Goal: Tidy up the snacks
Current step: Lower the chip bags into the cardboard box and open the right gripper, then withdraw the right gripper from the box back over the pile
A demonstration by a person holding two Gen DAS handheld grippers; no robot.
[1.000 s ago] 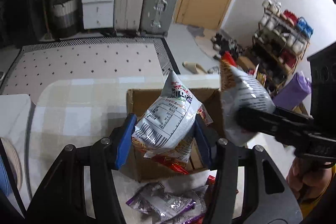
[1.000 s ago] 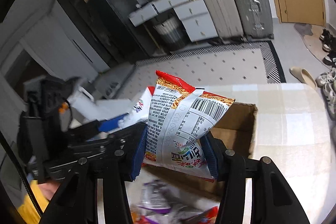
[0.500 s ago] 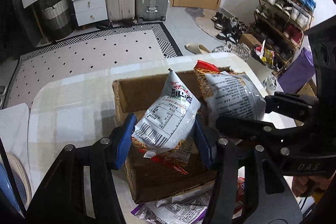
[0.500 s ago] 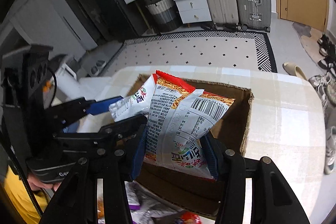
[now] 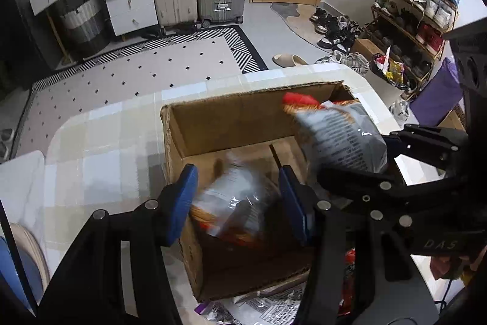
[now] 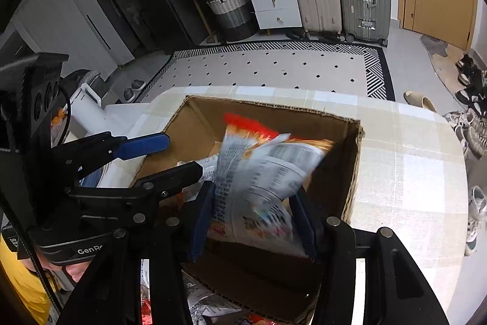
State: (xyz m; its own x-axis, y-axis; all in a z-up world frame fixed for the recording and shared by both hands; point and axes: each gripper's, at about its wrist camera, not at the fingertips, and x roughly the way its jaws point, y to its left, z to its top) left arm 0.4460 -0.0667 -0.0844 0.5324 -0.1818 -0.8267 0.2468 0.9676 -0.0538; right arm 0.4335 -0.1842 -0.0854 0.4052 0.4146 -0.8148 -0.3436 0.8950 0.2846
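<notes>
Crinkly foil packets hang over the rectangular cardboard box.

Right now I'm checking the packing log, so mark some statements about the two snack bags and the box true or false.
1. Each gripper has a snack bag between its fingers. True: the left gripper has the left bag, the right gripper has the right bag.
2. The cardboard box is closed with tape. False: its top is open.
3. Both bags sit over the open box. True.
4. The box stands on the rug. False: it stands on the checked tabletop.
5. More snack packets lie on the table outside the box. True.
</notes>
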